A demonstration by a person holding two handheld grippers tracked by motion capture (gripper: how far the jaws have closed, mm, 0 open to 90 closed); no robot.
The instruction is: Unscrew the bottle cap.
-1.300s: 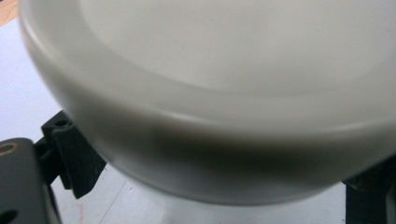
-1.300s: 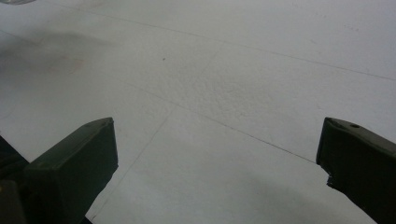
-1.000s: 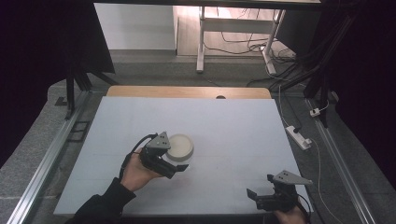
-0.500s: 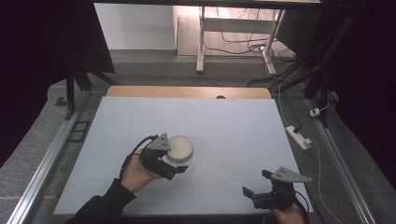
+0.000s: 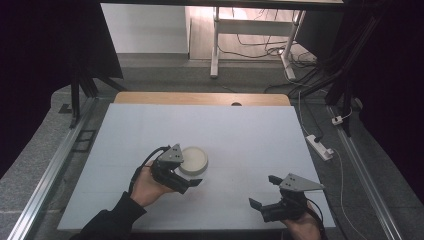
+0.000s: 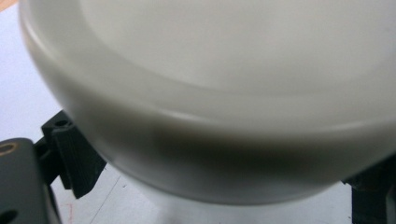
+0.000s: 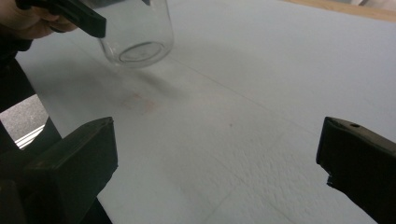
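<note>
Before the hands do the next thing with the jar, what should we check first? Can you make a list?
1. Left gripper around the jar, under its white lid: ok, a jaw sits each side.
2. Grip is tight: cannot tell.
3. Jar empty, nothing to spill: ok, glass looks clear in the right gripper view.
4. Right gripper open and ready: ok, jaws wide apart.
5. Right gripper free of the jar: ok, it is well apart.
6. Lid screwed on firmly: cannot tell.
</note>
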